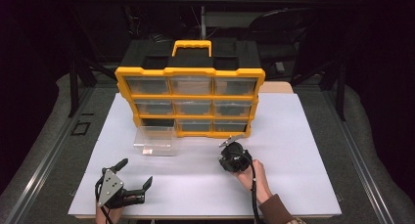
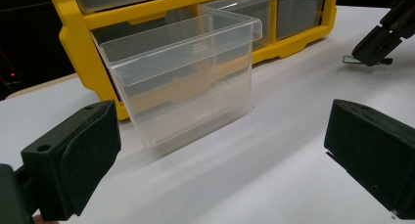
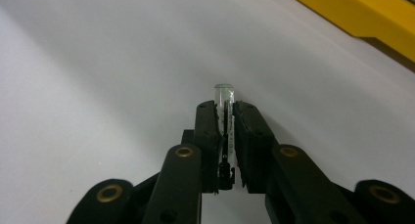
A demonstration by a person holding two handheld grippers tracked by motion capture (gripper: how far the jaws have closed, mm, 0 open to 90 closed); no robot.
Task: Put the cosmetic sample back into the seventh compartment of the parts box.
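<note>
The right gripper [image 3: 226,117] is squeezed tight on a small flat silver piece [image 3: 224,94], holding it just above the white table [image 1: 293,150] in front of the yellow drawer box [image 1: 190,97]; keep that squeeze firm so the thin piece does not slip out. The left gripper [image 2: 220,150] sits wide open and holds nothing, near the table's front edge. A little farther off, the clear drawer [image 2: 183,82] stands pulled out just in front of its dark hole, so I think the piece should go slowly over its rim and drop in low.
</note>
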